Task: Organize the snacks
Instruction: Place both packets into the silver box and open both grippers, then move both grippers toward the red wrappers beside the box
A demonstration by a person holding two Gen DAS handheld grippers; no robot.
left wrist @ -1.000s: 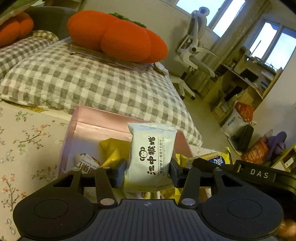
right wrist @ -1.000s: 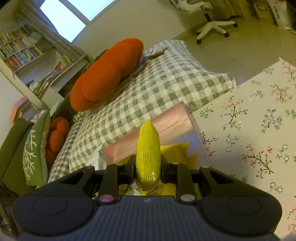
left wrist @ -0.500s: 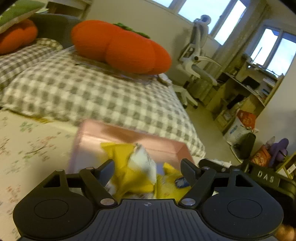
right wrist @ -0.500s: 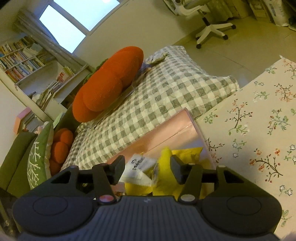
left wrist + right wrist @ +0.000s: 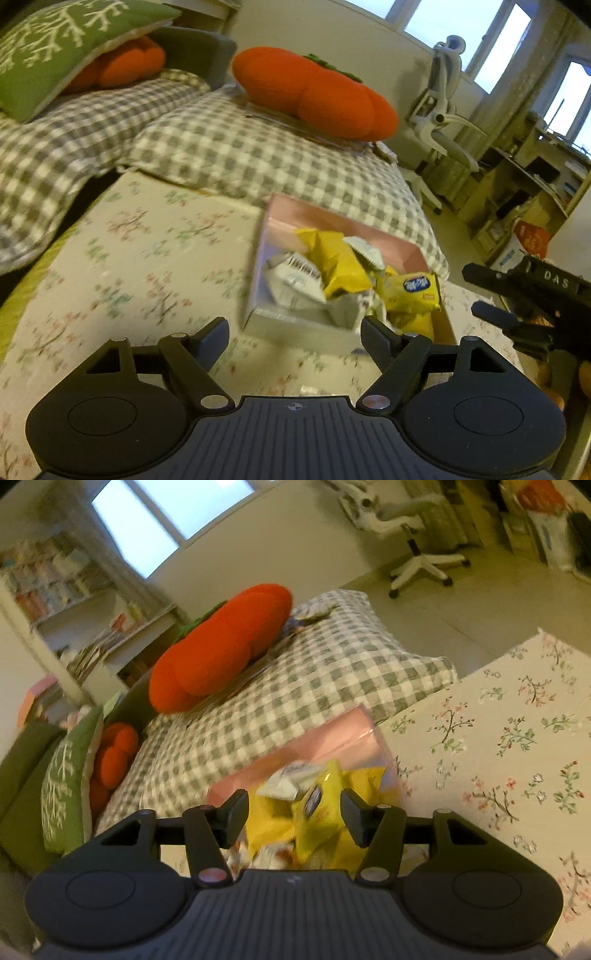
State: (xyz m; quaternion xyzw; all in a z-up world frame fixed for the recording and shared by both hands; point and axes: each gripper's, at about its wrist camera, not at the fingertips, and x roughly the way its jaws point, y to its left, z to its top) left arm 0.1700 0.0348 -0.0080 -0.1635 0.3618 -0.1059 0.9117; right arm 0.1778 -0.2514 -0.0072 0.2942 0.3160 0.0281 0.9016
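A pink box (image 5: 280,221) stands on the floral cloth and holds several snack packets: yellow ones (image 5: 410,291) and white ones (image 5: 295,280). My left gripper (image 5: 295,338) is open and empty, a little short of the box's near left corner. The right gripper shows at the right edge of the left wrist view (image 5: 517,306). In the right wrist view the same box (image 5: 332,734) lies just ahead, with a yellow packet (image 5: 317,812) and a white packet (image 5: 288,779) on top. My right gripper (image 5: 293,816) is open and empty above the packets.
The floral tablecloth (image 5: 140,258) spreads left of the box and also right of it in the right wrist view (image 5: 509,746). A checked cushion (image 5: 266,158) with an orange pumpkin pillow (image 5: 317,99) lies behind. A green pillow (image 5: 55,44) sits far left. An office chair (image 5: 413,546) stands on the floor.
Both grippers opened and let their packets fall into the pink box: the left a white one, the right a yellow one. Both then drew back from the box, the left one leftward.
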